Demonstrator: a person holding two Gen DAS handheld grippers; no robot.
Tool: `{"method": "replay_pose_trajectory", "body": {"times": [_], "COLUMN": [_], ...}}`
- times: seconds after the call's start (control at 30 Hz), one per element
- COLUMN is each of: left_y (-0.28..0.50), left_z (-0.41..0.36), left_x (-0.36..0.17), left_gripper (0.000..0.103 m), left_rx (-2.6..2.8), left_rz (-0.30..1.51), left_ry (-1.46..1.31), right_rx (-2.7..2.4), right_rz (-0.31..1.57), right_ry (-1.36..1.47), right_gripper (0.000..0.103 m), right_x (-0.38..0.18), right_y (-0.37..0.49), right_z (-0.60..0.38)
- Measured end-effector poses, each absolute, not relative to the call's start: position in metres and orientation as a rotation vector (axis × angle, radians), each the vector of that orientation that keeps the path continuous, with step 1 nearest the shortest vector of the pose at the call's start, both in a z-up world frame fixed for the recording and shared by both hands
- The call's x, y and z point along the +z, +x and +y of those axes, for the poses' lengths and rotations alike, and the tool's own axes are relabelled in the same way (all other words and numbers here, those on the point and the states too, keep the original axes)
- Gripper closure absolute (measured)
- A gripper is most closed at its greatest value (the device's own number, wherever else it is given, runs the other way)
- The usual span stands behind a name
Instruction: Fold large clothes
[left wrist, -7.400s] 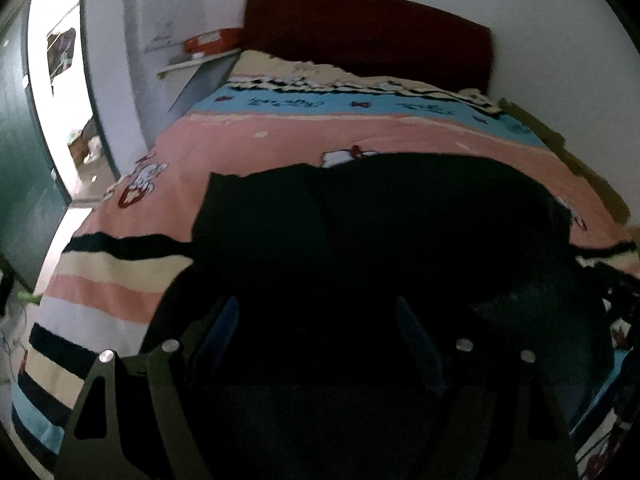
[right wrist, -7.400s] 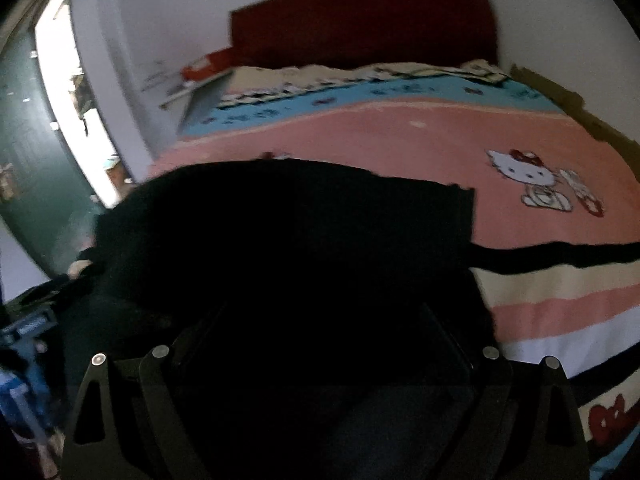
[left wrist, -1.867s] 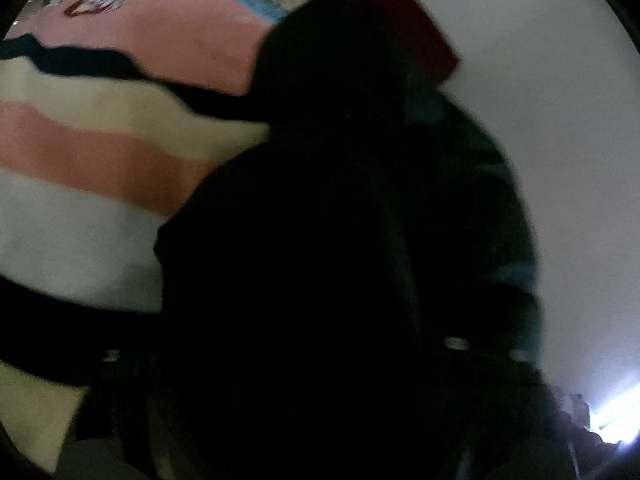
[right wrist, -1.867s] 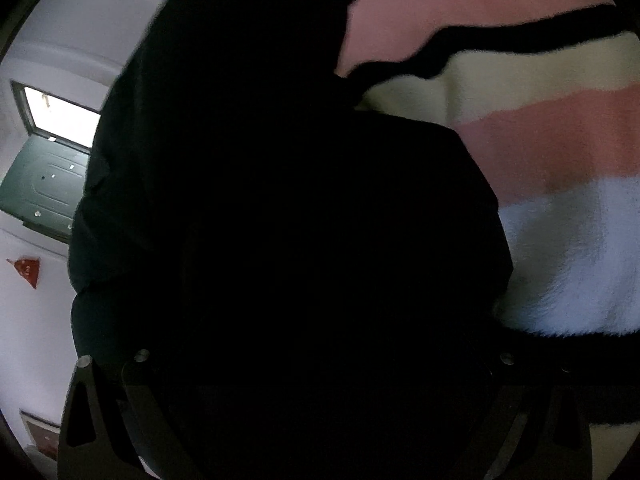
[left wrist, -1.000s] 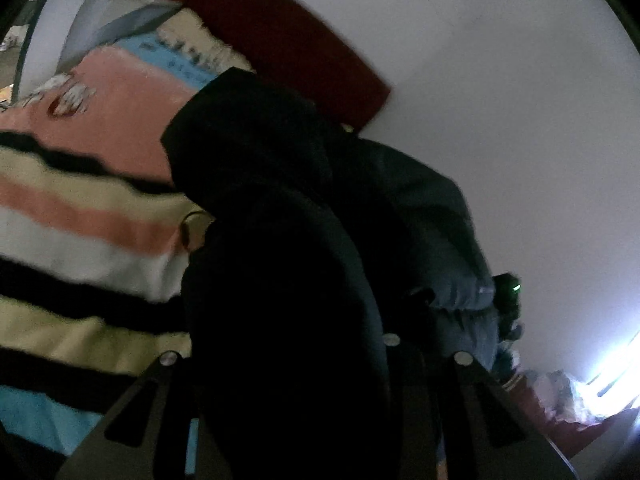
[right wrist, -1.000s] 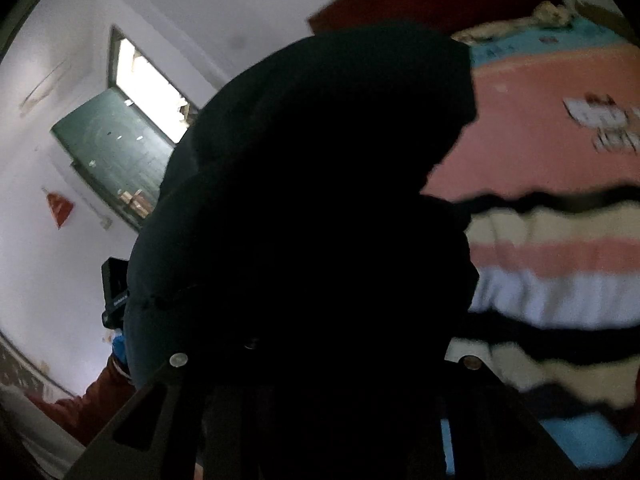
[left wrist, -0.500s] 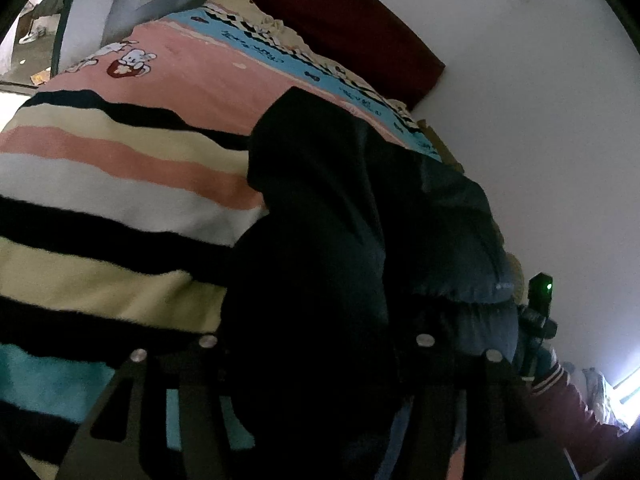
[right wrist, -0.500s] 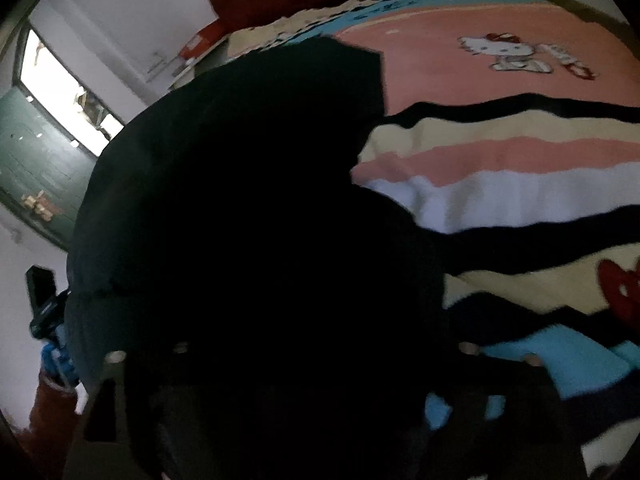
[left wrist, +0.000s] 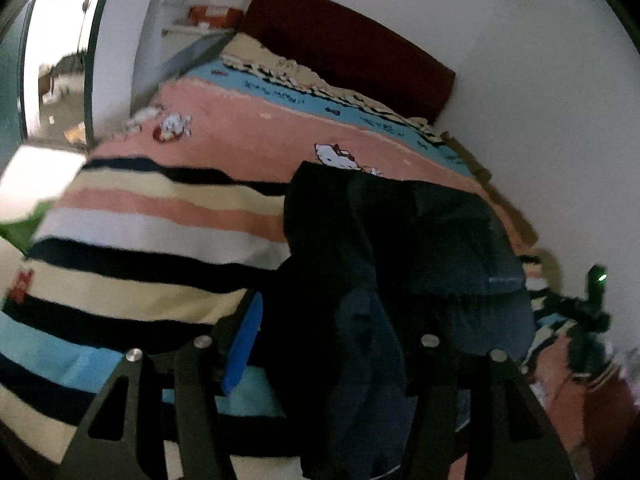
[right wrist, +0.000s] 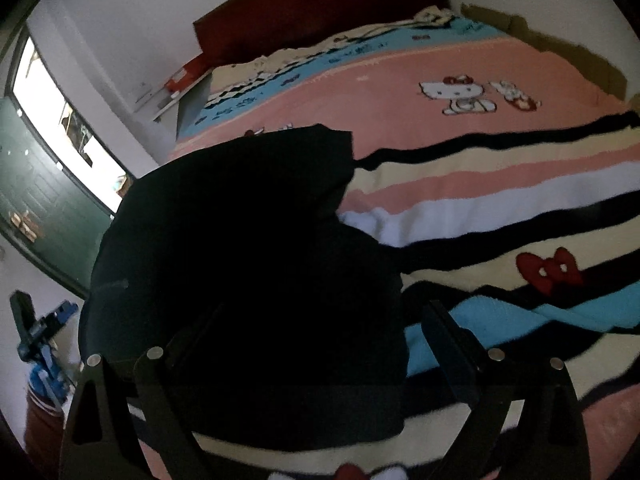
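A large dark padded jacket (left wrist: pixel 400 240) lies bunched and folded over on the striped cartoon blanket (left wrist: pixel 160 208) of a bed. My left gripper (left wrist: pixel 332 320) hovers over the jacket's near end with its jaws opening. The blue left pad (left wrist: pixel 244 344) stands clear of the cloth, and the other finger is hidden behind it. In the right wrist view the jacket (right wrist: pixel 240 240) fills the left half over the blanket (right wrist: pixel 480 184). My right gripper (right wrist: pixel 320 312) is open wide around its near edge, the right finger (right wrist: pixel 448 340) apart from the cloth.
A dark red headboard (left wrist: pixel 352 52) and white wall close the far end of the bed. A bright doorway (left wrist: pixel 52 60) and a green door (right wrist: pixel 36 220) are to the left. Cardboard (right wrist: pixel 560 40) lines the wall side. A device with a green light (left wrist: pixel 596 280) shows at the right.
Both grippers were shut on the lifted jacket a second ago; their jaws have opened. The jacket has come down onto the blanket, and both hands have drawn back a little.
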State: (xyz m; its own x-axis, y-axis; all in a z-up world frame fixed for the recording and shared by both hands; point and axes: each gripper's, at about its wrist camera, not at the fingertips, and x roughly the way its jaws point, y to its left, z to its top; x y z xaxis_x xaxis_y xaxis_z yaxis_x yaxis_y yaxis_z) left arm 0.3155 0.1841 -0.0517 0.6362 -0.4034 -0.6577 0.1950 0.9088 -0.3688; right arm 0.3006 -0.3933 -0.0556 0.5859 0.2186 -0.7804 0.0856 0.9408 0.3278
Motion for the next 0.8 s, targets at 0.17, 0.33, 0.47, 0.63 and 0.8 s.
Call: {"method": "replay_pose_trajectory", "body": {"times": [0.17, 0.33, 0.47, 0.63, 0.8], "left_y": [0.292, 0.297, 0.314, 0.318, 0.303], "left_z": [0.147, 0.102, 0.067, 0.044, 0.041], "left_x": [-0.043, -0.041, -0.045, -0.074, -0.091], "left_gripper": [0.049, 0.049, 0.049, 0.049, 0.047], "left_rx": [-0.363, -0.377, -0.309, -0.274, -0.238], "left_rz": [0.781, 0.774, 0.747, 0.752, 0.711], "left_ry": [-0.217, -0.198, -0.151, -0.109, -0.073], "right_rx": [0.102, 0.132, 0.166, 0.177, 0.234], "right_rz": [0.929, 0.911, 0.853, 0.842, 0.857], "right_ry": [0.270, 0.184, 0.156, 0.157, 0.301], "right_gripper": [0.008, 0.008, 0.008, 0.008, 0.006], "right_x": [-0.049, -0.047, -0.042, -0.060, -0.095], "right_y": [0.282, 0.276, 0.301, 0.323, 0.314], "right_z": [-0.363, -0.332, -0.309, -0.292, -0.312]}}
